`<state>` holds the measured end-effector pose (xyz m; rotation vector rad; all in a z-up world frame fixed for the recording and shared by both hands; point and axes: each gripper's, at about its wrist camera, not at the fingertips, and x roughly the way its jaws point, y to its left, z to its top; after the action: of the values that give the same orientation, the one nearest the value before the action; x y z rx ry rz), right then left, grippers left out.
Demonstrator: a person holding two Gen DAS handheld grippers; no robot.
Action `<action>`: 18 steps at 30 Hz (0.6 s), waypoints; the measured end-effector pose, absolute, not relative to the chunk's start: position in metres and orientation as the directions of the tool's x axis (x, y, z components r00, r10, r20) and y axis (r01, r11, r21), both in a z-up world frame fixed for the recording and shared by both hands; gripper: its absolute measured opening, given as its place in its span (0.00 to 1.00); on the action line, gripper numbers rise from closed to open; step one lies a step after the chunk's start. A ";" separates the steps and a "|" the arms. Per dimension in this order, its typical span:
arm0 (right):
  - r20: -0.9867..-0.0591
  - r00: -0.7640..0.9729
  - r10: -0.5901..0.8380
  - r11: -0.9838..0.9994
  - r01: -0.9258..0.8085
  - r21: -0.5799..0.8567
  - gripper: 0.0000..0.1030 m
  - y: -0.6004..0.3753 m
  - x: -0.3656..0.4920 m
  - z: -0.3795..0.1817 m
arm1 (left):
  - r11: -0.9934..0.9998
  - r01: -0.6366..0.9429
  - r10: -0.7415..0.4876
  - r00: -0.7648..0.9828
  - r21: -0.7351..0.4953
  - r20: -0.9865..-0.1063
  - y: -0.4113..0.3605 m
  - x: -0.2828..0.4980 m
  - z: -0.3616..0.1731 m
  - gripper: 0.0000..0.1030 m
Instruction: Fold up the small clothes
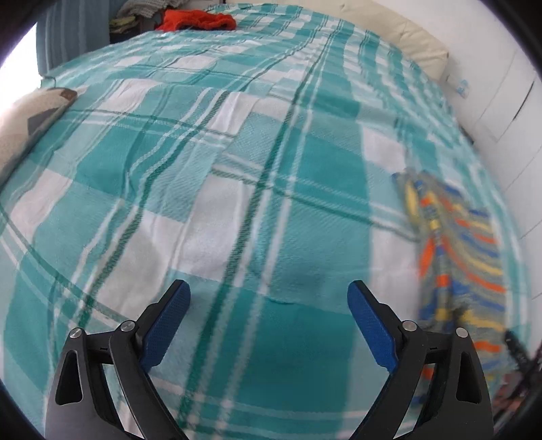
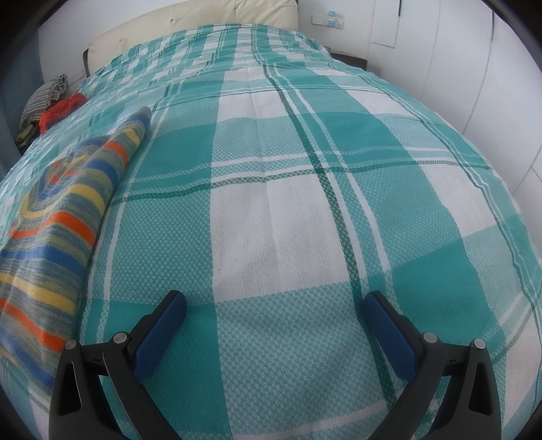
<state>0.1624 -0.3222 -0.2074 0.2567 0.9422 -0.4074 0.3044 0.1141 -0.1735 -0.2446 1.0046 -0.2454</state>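
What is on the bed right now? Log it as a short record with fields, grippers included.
surface: bed with teal and white plaid blanket
striped garment: lying on the blanket between the two grippers
red garment: at the far edge of the bed
left gripper: open, nothing between the fingers
right gripper: open, nothing between the fingers
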 end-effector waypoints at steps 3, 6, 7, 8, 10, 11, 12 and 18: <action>-0.733 0.680 0.003 0.891 0.331 0.310 1.00 -0.333 0.150 -0.179 | 0.842 0.231 -0.538 0.431 -0.488 -0.725 0.084 0.303 -0.153 0.96; -0.596 0.750 0.286 0.790 0.168 0.590 1.00 -0.338 0.170 -0.166 | 0.813 0.355 -0.570 0.318 -0.462 -0.758 0.023 0.315 -0.162 0.96; -0.576 0.725 0.378 0.741 0.135 0.657 1.00 -0.337 0.187 -0.170 | 0.819 0.372 -0.549 0.291 -0.436 -0.784 0.004 0.321 -0.171 0.95; -0.570 0.682 0.459 0.698 0.121 0.706 0.98 -0.333 0.206 -0.179 | 0.834 0.370 -0.516 0.263 -0.409 -0.815 -0.011 0.327 -0.183 0.95; -0.568 0.608 0.555 0.642 0.122 0.757 0.87 -0.325 0.240 -0.201 | 0.867 0.364 -0.447 0.265 -0.341 -0.854 -0.031 0.333 -0.198 0.94; -0.576 0.575 0.581 0.636 0.122 0.762 0.78 -0.319 0.254 -0.211 | 0.869 0.383 -0.436 0.297 -0.313 -0.849 -0.036 0.332 -0.195 0.93; -0.586 0.555 0.590 0.643 0.115 0.757 0.68 -0.311 0.265 -0.217 | 0.862 0.405 -0.442 0.309 -0.304 -0.842 -0.041 0.331 -0.192 0.71; -0.728 0.543 0.418 0.852 0.043 0.522 0.25 -0.253 0.287 -0.191 | 0.846 0.429 -0.470 0.321 -0.316 -0.822 -0.049 0.325 -0.166 0.16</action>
<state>0.2869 -0.2531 -0.1909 0.5237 0.9813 0.2354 0.3245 -0.0488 -0.1656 -0.0430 1.0947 -0.5903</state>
